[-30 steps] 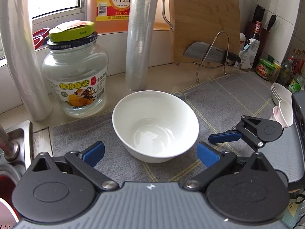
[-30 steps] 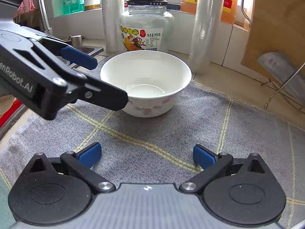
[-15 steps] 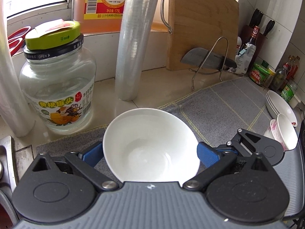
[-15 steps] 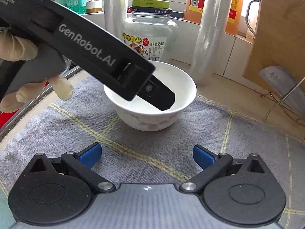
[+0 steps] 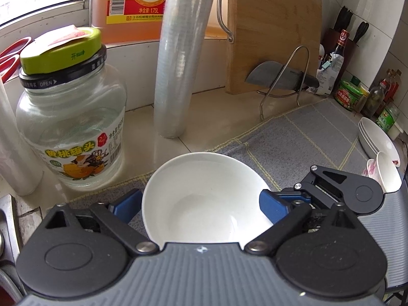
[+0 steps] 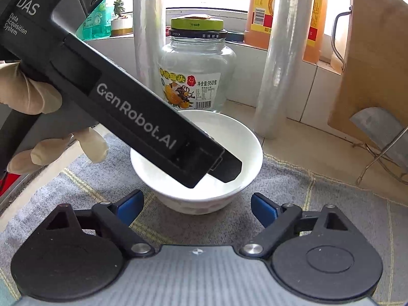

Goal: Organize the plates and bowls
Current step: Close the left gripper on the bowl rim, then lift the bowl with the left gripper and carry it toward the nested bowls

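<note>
Upright, white bowl (image 5: 204,199) mouth-up, between left claw (image 5: 201,205) pads

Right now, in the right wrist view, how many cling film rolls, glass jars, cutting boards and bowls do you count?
Cling film rolls: 2
Glass jar: 1
Wooden cutting board: 1
White bowl: 1
Total: 5

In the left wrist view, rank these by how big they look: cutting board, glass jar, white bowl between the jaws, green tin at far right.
1. cutting board
2. glass jar and white bowl: about alike, and both sit close to the camera, so no ranking
3. green tin: smallest, but farthest away
</note>
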{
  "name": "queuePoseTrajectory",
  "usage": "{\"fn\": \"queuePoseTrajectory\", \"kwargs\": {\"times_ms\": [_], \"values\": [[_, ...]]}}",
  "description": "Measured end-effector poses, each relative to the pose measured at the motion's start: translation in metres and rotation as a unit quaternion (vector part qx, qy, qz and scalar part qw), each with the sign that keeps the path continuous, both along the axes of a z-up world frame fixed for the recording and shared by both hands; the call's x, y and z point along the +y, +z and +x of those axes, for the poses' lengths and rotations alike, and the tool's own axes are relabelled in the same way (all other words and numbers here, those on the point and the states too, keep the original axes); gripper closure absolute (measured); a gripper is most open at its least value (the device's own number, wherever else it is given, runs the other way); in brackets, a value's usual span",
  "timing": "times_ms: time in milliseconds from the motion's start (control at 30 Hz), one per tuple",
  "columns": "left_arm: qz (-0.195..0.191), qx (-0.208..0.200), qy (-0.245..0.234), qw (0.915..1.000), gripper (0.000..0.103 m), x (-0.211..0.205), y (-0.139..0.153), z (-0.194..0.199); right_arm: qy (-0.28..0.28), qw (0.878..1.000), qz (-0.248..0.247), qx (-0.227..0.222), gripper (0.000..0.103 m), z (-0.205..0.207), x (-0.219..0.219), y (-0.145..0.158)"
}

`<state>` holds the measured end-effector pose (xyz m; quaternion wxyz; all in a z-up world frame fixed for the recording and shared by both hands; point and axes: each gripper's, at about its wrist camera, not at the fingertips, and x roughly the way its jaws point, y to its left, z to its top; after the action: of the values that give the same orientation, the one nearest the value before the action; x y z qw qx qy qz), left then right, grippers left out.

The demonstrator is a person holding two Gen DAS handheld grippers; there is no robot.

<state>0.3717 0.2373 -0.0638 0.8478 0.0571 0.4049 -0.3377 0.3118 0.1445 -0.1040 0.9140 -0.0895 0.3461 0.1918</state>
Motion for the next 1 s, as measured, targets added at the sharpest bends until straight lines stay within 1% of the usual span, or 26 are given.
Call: {"fn": "queuePoseTrajectory", "kwargs": {"times_ms": [100,367,467,567,667,1000], "values": [[0.002,0.000,-0.001,1.0000,0.010,0.001,0.000,0.001,-0.001,1.000,0.003,-0.004,0.016,-0.003,0.000,0.001],[0.005,0.001,-0.008,1.0000,0.011,0.000,0.001,0.002,0.000,1.000,0.008,-0.008,0.020,-0.002,0.000,0.004],[0.004,0.004,-0.009,0.9999,0.011,0.000,0.001,0.002,-0.003,1.000,0.011,-0.009,0.020,-0.004,0.000,0.005],[0.007,0.005,-0.013,0.9999,0.015,-0.001,0.001,0.003,-0.003,1.000,0.011,-0.008,0.020,-0.004,0.000,0.006],[0.006,0.006,-0.011,0.9999,0.017,0.000,0.002,0.003,-0.004,1.000,0.010,-0.008,0.020,-0.004,0.000,0.007],[0.006,0.006,-0.019,0.9998,0.017,-0.001,0.006,-0.005,-0.002,1.000,0.006,-0.003,0.021,-0.009,0.001,0.014]]}}
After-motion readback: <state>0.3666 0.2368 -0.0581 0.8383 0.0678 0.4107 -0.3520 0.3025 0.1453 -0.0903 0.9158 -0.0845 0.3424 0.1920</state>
